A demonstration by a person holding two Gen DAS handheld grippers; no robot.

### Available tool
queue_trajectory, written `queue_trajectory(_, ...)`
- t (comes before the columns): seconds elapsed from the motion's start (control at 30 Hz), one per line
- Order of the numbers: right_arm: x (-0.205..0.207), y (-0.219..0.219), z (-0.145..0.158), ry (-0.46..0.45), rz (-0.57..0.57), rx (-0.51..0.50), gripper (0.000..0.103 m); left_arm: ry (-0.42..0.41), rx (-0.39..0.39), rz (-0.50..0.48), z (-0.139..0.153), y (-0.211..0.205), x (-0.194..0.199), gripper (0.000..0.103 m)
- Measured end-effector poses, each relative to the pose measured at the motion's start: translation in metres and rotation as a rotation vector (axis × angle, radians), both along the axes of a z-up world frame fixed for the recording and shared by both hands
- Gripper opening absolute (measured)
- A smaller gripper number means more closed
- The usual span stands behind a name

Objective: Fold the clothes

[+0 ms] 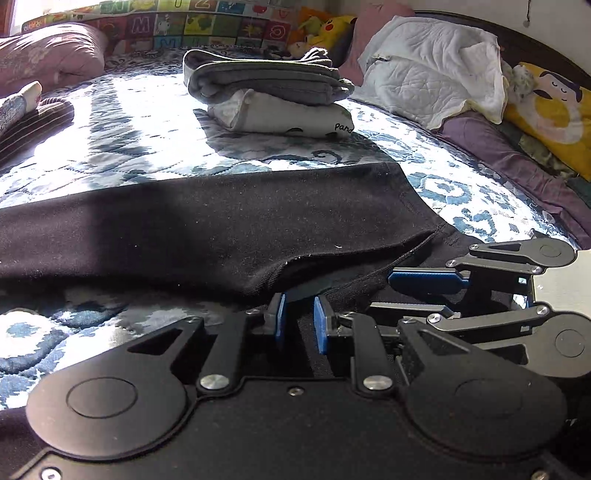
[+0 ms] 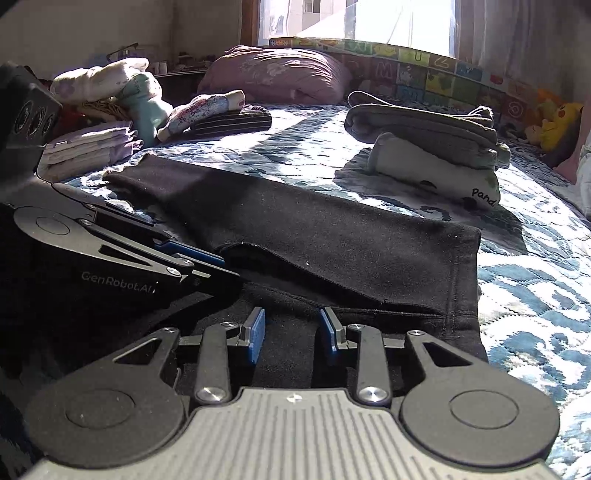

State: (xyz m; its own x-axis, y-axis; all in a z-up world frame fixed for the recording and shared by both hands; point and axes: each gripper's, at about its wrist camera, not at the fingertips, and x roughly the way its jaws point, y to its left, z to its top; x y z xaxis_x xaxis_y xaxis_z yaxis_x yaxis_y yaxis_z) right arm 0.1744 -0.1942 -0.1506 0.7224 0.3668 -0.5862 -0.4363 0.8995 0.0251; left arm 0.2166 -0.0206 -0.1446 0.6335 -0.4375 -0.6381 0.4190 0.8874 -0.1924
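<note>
Blue patterned quilt (image 1: 461,192), yellow plush toy (image 1: 332,27), alphabet play mat (image 2: 424,70), sunlit window (image 2: 369,22)

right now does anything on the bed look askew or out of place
Nothing looks damaged or spilled. The black garment lies flat across the quilt, its top layer lifting slightly at the near edge. The folded stack sits neatly behind it. Loose clothes are heaped at the far left.
</note>
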Motion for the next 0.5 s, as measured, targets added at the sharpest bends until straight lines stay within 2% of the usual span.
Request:
queue_trajectory(0.1,-0.004,-0.006,0.002,0.013,-0.006,0.014,0.034,-0.001,-0.017,-0.004,0.003,0.009,-0.005,0.018)
queue_trajectory(0.3,-0.033,-0.030,0.011,-0.009,-0.040,0.014,0.038,-0.005,-0.028,0.076,0.012,0.045,-0.027,0.019)
queue_trajectory(0.37,-0.045,-0.041,0.015,-0.040,-0.052,0.005,0.044,-0.011,-0.015,0.113,0.015,0.059,-0.038,0.019)
queue_trajectory(0.5,-0.058,-0.062,0.014,-0.057,-0.108,-0.021,0.045,-0.008,0.022,0.193,0.015,0.091,-0.061,0.022)
